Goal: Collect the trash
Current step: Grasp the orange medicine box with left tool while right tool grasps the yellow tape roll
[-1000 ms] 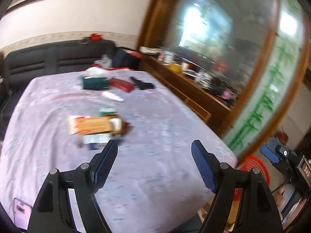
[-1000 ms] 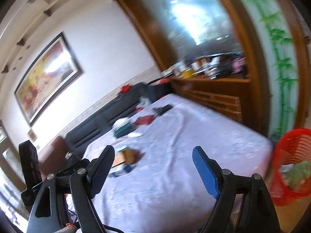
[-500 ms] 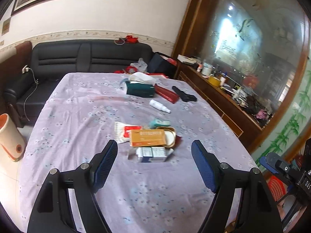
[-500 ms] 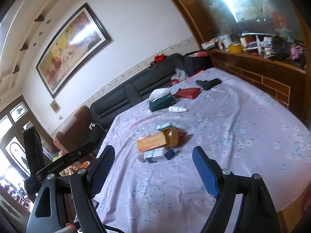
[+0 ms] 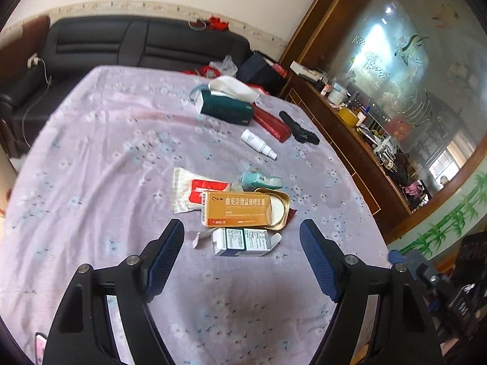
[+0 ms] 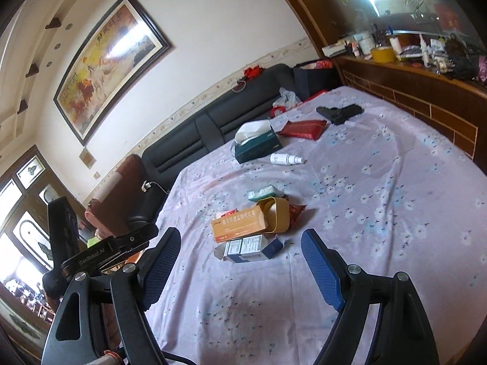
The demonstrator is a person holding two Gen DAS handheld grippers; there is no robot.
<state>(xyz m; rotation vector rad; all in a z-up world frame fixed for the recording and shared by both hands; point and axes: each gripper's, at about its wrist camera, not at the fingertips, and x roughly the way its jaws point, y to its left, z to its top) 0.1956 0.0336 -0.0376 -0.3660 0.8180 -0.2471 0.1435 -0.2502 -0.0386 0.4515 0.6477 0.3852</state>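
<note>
Left gripper hangs over the lilac tablecloth, jaws wide apart, nothing between the pads. The trash pile sits just ahead: white wrapper, orange box lying across a gold tin, blue-white carton nearest. Right gripper is spread wide too, empty, the same carton just ahead.

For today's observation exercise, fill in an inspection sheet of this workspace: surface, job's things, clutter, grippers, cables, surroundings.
Surface: table under a lilac floral cloth.
Job's things: orange box lying on a gold tin; opened white-blue carton; wipes packet.
Clutter: tissue box, red pouch, white spray bottle.
Grippers: left gripper and right gripper open, empty.
Cables: white charger lead on the sofa.
Surroundings: framed painting, cluttered wooden ledge.
</note>
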